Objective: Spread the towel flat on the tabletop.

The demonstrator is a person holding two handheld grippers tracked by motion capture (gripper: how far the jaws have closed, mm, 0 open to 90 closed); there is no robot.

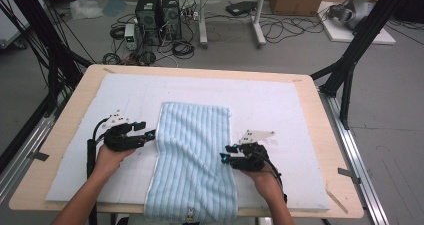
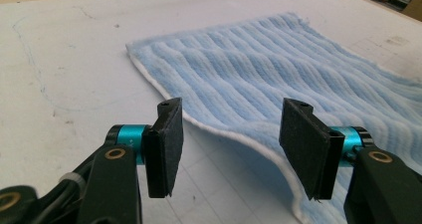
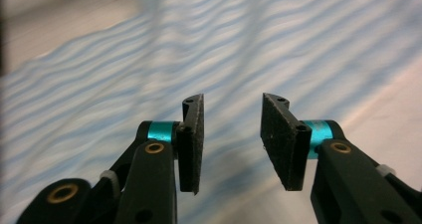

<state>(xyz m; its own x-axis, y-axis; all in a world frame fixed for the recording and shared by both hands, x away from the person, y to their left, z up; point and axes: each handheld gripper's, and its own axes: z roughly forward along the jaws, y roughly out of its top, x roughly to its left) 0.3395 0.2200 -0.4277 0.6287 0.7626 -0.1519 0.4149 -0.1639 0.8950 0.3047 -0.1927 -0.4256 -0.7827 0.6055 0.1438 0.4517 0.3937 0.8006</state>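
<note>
A light blue ribbed towel (image 1: 192, 155) lies folded lengthwise on the white mat (image 1: 270, 105), its near end hanging over the table's front edge. My left gripper (image 1: 149, 134) is at the towel's left edge, open, with the white hem (image 2: 234, 137) lying between and beyond its pads and not pinched. My right gripper (image 1: 226, 154) is at the towel's right edge, pointing inward over the cloth. Its jaws stand apart with nothing between them, above the blurred striped towel (image 3: 149, 59).
The mat covers a wooden table (image 1: 320, 135). Black frame posts (image 1: 350, 60) stand at both far corners. Computer towers (image 1: 157, 12), cables and cardboard boxes sit on the floor beyond the table.
</note>
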